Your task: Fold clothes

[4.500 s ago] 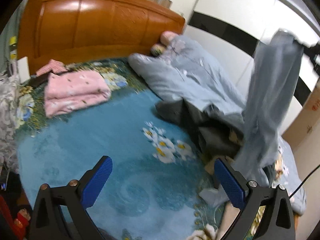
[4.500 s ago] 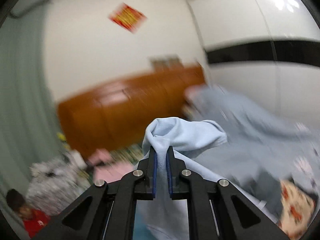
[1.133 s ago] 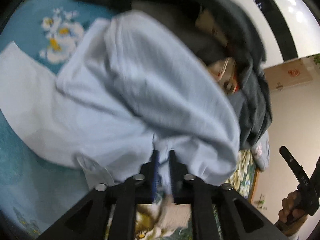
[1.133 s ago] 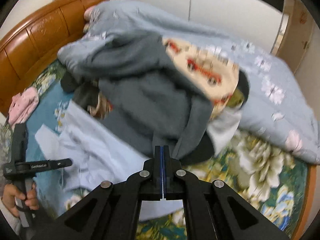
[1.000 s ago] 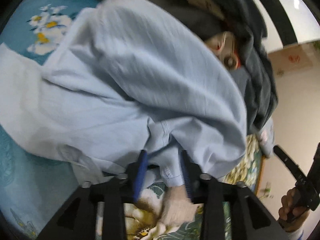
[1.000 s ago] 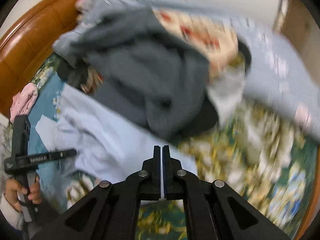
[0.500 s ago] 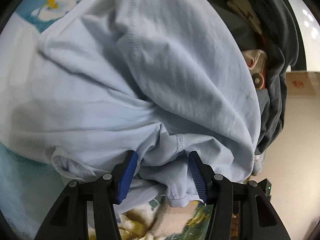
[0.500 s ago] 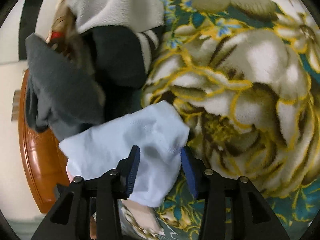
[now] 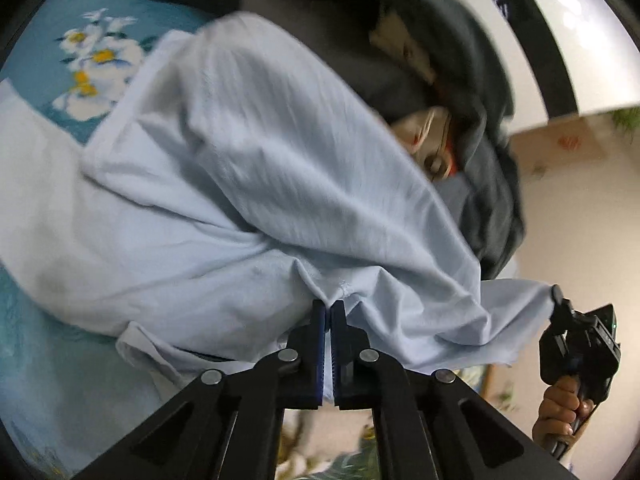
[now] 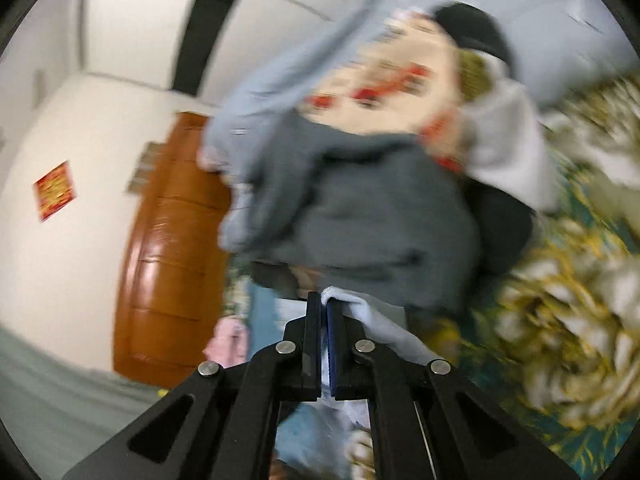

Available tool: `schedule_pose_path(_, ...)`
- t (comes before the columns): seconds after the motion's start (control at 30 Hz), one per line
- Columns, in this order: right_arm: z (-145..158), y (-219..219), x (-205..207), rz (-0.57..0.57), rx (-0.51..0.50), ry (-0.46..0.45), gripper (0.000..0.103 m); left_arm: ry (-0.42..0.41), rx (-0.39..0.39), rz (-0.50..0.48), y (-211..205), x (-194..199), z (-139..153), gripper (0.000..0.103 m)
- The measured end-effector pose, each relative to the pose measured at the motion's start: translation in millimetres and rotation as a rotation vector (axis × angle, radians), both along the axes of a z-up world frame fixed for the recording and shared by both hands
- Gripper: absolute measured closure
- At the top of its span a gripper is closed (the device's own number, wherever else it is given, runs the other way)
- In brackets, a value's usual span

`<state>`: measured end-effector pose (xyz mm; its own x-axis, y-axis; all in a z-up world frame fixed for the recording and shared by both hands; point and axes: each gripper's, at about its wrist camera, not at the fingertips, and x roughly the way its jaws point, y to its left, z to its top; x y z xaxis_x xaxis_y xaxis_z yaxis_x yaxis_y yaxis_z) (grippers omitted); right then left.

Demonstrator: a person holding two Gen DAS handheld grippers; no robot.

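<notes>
A pale blue garment (image 9: 224,184) lies crumpled over the bed in the left wrist view. My left gripper (image 9: 330,312) is shut on a hem fold at its near edge. At the right, the garment's corner stretches out to my right gripper (image 9: 556,294), held in a hand (image 9: 560,404). In the blurred right wrist view, my right gripper (image 10: 325,304) is shut on a pale blue fold (image 10: 376,320) of the same garment, lifted off the bed.
A pile of dark grey clothes (image 10: 360,208) and a cream printed piece (image 10: 384,76) sits beyond the garment. The bed has a teal floral blanket (image 9: 60,32) and a wooden headboard (image 10: 172,248). Pink folded cloth (image 10: 228,340) lies near the headboard.
Half a second ago both grippers stood open around folds of the pale blue garment; both have now closed on it. The right gripper has lifted its corner, and its view swung upward.
</notes>
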<state>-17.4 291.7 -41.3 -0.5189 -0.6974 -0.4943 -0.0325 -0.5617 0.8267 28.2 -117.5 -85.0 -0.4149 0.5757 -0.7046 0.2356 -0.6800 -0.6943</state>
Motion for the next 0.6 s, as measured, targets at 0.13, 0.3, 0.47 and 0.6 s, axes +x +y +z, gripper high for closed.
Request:
schedule_pose_path(0.13,10.8,-6.1,-1.1,0.037,-0.024,0.035,0.101,0.053,0.030,0.052,-11.8,12.6,17.1,0.101)
schedule_pose_path(0.3,8.6,-6.2,-0.5,0.012,-0.085,0.011,0.101,0.098,0.068,0.136,-56.6,42.7,7.7,0.101)
schedule_pose_path(0.47,33.8,-20.5,-3.7,0.032,-0.096,0.061,0.101,0.137,0.086,0.240,-60.3,37.2,0.4,0.101)
schedule_pose_path(0.6,58.4,-46.6,-18.5,0.088,-0.129,0.133,0.101,0.201,0.054,0.308,-86.1,53.5,24.1,0.101)
